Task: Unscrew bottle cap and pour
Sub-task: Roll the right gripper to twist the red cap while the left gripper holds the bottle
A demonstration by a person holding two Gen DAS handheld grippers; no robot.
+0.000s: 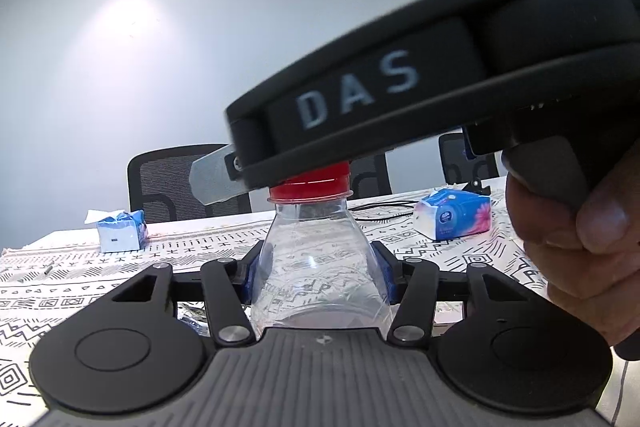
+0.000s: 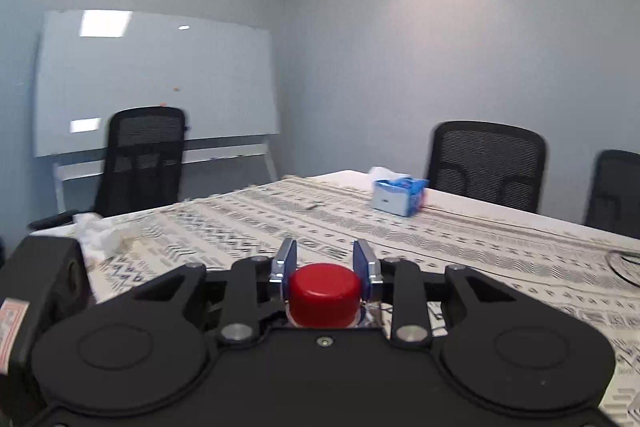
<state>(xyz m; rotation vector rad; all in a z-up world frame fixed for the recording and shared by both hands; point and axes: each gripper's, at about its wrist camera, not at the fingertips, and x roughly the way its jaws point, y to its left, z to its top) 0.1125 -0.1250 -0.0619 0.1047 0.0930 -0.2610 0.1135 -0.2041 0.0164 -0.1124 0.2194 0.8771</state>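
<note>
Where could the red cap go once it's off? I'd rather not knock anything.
Bare tablecloth lies ahead of the right tongs, between the crumpled tissue and the blue tissue box. Around the bottle it is crowded: both tongs, plus a cable at the right edge.

The left gripper (image 1: 318,277) clamps its blue pads on a clear bottle (image 1: 320,267) held upright, while the right gripper (image 2: 325,267), held from above in a hand (image 1: 576,251), closes both fingers against the sides of the red cap (image 2: 324,293).
</note>
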